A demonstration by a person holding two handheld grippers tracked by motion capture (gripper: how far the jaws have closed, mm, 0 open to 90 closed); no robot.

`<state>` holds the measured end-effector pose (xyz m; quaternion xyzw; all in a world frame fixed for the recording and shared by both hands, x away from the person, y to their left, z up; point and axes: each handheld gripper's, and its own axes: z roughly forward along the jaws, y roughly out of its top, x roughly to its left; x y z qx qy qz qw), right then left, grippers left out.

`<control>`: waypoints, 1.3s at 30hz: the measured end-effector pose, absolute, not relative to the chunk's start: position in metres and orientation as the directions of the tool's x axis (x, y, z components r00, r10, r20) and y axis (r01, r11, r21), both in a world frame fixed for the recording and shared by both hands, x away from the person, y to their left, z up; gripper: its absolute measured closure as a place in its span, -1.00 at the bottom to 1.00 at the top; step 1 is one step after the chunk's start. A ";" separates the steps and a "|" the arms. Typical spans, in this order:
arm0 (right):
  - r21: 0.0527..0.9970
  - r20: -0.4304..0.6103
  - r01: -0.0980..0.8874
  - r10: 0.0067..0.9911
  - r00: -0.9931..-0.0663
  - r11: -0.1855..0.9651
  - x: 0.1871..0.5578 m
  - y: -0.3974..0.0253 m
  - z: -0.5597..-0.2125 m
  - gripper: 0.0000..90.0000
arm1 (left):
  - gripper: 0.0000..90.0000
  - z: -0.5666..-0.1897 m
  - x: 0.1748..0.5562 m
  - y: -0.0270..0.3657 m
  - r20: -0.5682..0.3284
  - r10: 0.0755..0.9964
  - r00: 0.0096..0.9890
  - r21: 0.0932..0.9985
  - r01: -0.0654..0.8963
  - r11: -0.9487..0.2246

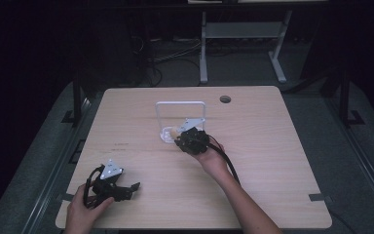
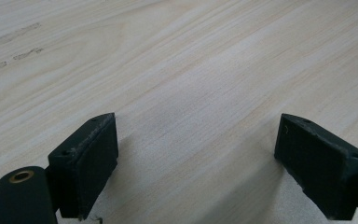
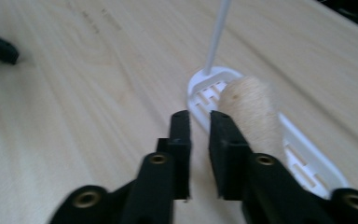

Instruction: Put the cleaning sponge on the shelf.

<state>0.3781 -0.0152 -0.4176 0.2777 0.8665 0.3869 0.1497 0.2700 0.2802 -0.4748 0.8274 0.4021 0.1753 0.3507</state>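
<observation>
On the wooden table [image 1: 253,161] there is a white wire rack [image 1: 180,103] standing upright near the middle, a little toward the far side. At the foot of this rack lies its flat white base with slots [image 3: 307,163], and on the base rests a beige, rough cylinder, like a roll of twine [image 3: 254,109]. In the high view the roll [image 1: 174,130] is visible just at the left of the right gripper [image 1: 191,141].

The right gripper [image 3: 199,126] is held by the right hand [image 1: 213,161] and points to the rack base. Its two jaws are nearly closed, with only a thin gap between them, and nothing is inside this gap. The roll lies just beside the right jaw, on its outer side; I cannot tell if it touches the jaw.

The left gripper [image 1: 135,186] is at the near left part of the table, well apart from the rack, in the left hand [image 1: 80,209]. In the left gripper view its jaws stand wide apart over bare wood and they hold nothing.

A round hole [image 1: 225,99] is in the table at the far side, to the right of the rack.
</observation>
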 end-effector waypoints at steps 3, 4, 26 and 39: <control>0.738 -0.042 0.365 0.578 -0.815 0.568 0.375 -0.013 -0.424 0.99 | -0.71 -0.475 0.270 0.280 0.008 0.788 0.615 0.721 0.542 -0.430; 0.734 -0.045 0.362 0.572 -0.819 0.575 0.375 -0.012 -0.427 0.99 | -0.71 -0.475 0.270 0.280 0.007 0.789 0.615 0.721 0.543 -0.430; 0.683 -0.017 0.455 0.635 -0.772 0.571 0.393 -0.026 -0.459 0.99 | -0.71 -0.475 0.270 0.280 0.006 0.789 0.614 0.722 0.543 -0.428; 0.684 -0.037 0.476 0.678 -0.734 0.553 0.401 -0.041 -0.460 0.99 | -0.71 -0.475 0.270 0.280 0.006 0.789 0.614 0.722 0.543 -0.428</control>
